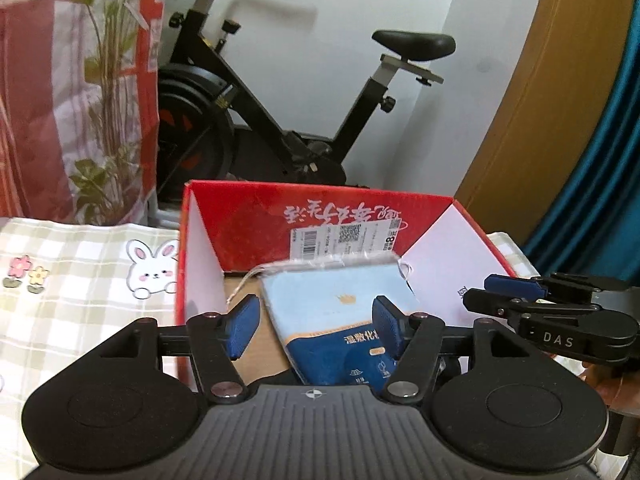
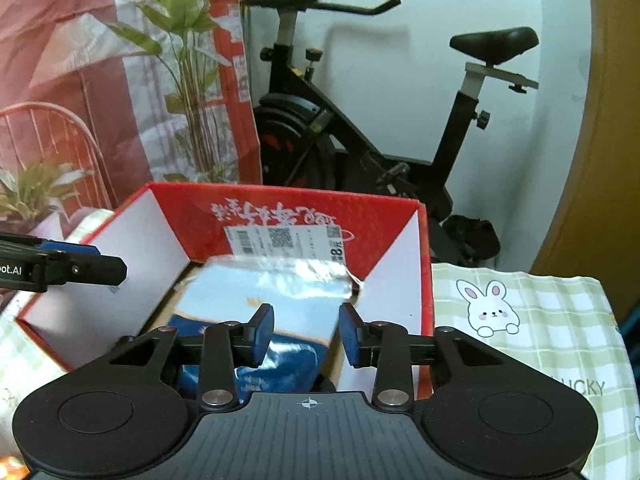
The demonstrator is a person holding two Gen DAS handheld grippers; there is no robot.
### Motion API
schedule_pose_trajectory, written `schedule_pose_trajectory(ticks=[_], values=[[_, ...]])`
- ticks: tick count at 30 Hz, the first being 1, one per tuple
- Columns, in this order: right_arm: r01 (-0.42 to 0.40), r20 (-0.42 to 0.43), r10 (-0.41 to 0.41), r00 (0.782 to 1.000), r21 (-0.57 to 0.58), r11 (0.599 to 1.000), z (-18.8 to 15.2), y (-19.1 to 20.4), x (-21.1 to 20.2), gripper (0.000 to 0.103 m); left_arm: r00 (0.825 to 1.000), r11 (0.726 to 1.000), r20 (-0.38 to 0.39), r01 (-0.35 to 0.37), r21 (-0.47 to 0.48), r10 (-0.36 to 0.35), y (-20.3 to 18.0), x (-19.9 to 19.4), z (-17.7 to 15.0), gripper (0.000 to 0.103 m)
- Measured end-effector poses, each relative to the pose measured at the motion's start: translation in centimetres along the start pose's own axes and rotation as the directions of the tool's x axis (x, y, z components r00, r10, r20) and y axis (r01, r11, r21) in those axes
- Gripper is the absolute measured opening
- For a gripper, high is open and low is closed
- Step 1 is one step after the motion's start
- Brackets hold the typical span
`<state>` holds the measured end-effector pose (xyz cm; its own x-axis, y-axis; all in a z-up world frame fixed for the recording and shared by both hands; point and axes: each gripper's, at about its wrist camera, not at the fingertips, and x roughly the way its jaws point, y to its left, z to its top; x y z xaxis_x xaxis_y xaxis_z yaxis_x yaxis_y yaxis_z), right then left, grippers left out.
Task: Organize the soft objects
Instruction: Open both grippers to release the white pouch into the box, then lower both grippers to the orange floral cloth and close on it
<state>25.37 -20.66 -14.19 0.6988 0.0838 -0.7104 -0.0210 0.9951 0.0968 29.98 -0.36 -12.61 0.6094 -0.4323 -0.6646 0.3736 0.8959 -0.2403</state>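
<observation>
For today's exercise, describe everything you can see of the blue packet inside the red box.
The blue packet is a soft, glossy plastic pouch, pale blue at its far end and dark blue with white print nearer the camera. It lies tilted inside the red box, its crinkled clear end resting against the far wall by the barcode label. No pads press on it.

"DAS" stood in pale letters on the black body of the right claw (image 1: 516, 292), seen from the left wrist. In the right wrist view the left claw (image 2: 104, 270) bore letters cut off at the frame edge, ending in "ot.AI". The red box (image 1: 240, 208) carried large white Chinese characters upside down on its inner back wall, too distorted to read. Below them a white sticker (image 2: 286, 240) showed a barcode, QR codes and a large "8". The blue packet (image 1: 340, 320) had white Chinese print, partly "湿敷化". The checked cloth (image 2: 560, 340) read "LUCKY", its start hidden.
</observation>
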Motion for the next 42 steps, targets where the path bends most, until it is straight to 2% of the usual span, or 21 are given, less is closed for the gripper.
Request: schedule_pose_trajectory(ticks=[8, 12, 19, 24, 26, 30, 36, 42], values=[[-0.038, 0.091, 0.037, 0.995, 0.003, 0.999, -1.4, 1.8, -6.1, 0.033, 0.999, 0.998, 0.022, -0.028, -0.049, 0.029, -0.2, -5.5, -2.3, 0.064], [-0.052, 0.1, 0.05, 0.994, 0.019, 0.998, -3.3, 2.6, -8.3, 0.033, 0.999, 0.996, 0.007, -0.036, -0.081, 0.037, -0.4, -7.4, -4.4, 0.064], [-0.084, 0.029, 0.082, 0.996, 0.055, 0.995, -8.1, 3.9, -9.5, 0.033, 0.999, 0.991, -0.041, -0.025, -0.132, 0.02, -0.4, -8.2, -7.6, 0.063], [-0.088, -0.035, 0.093, 0.995, 0.111, 0.99, -10.9, 4.0, -9.0, 0.034, 0.996, 0.97, -0.082, -0.042, -0.241, 0.023, 1.4, -7.6, -9.6, 0.063], [-0.093, -0.048, 0.1, 0.994, 0.13, 0.987, -11.4, 3.9, -8.8, 0.035, 0.995, 0.961, -0.097, -0.049, -0.274, 0.023, 2.1, -7.4, -10.2, 0.063], [-0.102, -0.074, 0.113, 0.991, 0.139, 0.985, -12.1, 4.2, -8.4, 0.045, 0.992, 0.945, -0.127, -0.058, -0.323, 0.018, 3.3, -6.6, -10.8, 0.064], [-0.106, -0.12, 0.125, 0.985, 0.159, 0.982, -12.7, 4.1, -7.5, 0.049, 0.985, 0.92, -0.169, -0.045, -0.39, -0.023, 4.4, -5.4, -12.0, 0.064], [-0.104, -0.144, 0.134, 0.98, 0.2, 0.974, -13.1, 3.6, -6.8, 0.053, 0.98, 0.881, -0.183, -0.019, -0.473, -0.078, 5.2, -4.3, -12.9, 0.066]])
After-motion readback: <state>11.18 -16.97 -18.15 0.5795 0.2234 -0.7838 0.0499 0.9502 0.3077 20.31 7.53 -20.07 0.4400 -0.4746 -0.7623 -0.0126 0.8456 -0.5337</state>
